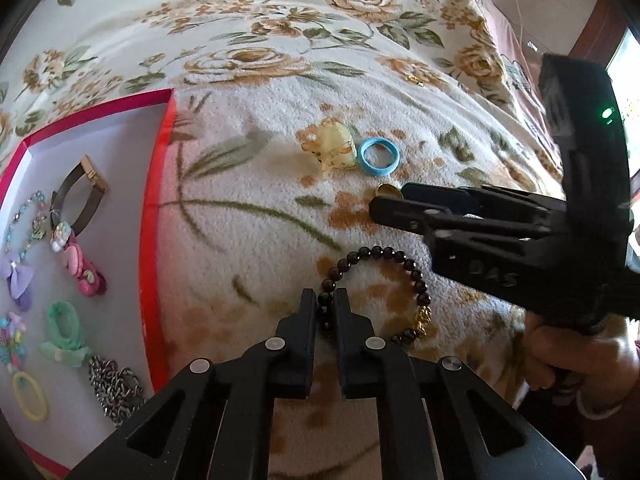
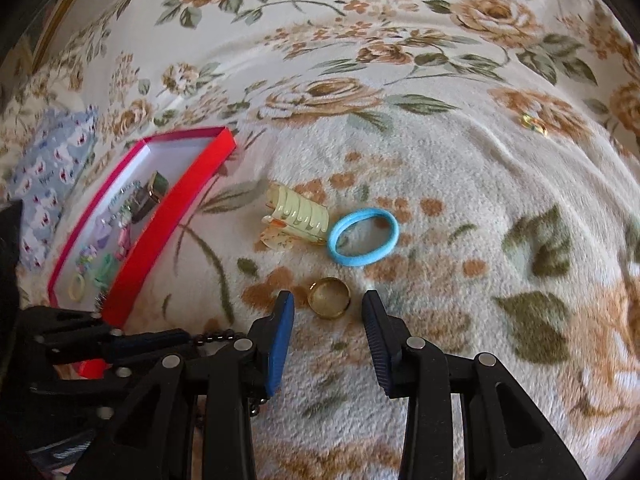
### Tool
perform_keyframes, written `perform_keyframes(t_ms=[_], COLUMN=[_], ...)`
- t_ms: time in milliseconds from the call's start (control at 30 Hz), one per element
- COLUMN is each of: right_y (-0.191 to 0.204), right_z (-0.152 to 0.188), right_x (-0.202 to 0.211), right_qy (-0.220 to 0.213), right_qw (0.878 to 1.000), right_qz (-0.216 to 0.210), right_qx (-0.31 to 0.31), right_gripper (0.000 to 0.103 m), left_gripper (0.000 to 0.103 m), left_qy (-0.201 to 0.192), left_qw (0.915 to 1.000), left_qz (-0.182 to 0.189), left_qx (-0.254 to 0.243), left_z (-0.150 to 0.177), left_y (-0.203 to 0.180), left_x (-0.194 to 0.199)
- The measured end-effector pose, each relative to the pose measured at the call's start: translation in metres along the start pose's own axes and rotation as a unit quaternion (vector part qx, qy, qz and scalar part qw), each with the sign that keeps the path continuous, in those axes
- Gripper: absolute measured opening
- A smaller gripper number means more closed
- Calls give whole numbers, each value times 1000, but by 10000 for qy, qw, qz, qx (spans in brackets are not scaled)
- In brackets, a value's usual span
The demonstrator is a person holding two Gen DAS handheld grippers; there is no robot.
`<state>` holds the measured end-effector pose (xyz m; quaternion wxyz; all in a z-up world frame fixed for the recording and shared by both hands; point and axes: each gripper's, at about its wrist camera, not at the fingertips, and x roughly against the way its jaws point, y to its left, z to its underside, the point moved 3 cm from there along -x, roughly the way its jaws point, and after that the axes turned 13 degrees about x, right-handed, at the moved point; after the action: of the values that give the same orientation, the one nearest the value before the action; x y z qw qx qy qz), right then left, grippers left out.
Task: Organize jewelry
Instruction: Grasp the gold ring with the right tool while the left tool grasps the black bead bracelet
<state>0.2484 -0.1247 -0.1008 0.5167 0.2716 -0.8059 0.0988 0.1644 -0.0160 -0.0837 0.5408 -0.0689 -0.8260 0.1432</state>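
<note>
Jewelry lies on the floral blanket [image 2: 460, 200]: my left gripper [image 1: 323, 300] pinches the black bead bracelet [image 1: 400, 258], while my right gripper [image 2: 328, 304] spreads wide around the gold ring [image 2: 329, 294].

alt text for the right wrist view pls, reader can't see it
The open right gripper hovers over a floral blanket with its fingers either side of a gold ring. Just beyond lie a blue hair tie and a pale yellow claw clip; a red tray of accessories sits at left.

Floral fleece blanket [image 2: 460, 208], patterned blue cloth [image 2: 52, 160]
</note>
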Motion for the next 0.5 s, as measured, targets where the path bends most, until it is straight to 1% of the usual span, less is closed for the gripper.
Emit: perform_keyframes(t_ms=[33,100,133,267,500], right_y=[2,6,7,5,13], right_z=[0,-1,-1,0,-1], right_x=[-1,-2,-1,6,33], right_qy=[1,16,11,-67,-382], right_qw=[9999,9993,9990,9994,9992], right_qz=[62,255,335,284,-34], right_qx=[83,260,306,183,-84], right_gripper=[35,26,23,23,23], left_gripper=[7,7,7,7,7], left_qy=[-13,-57,-84,-189,-400], left_qw=[10000,9999,9999,9995,9981], left_qz=[28,74,113,238,446], left_qx=[18,46,64,102,149], left_z=[1,2,1,1,3], left_y=[1,3,3,5,6], left_x=[3,9,13,27,57])
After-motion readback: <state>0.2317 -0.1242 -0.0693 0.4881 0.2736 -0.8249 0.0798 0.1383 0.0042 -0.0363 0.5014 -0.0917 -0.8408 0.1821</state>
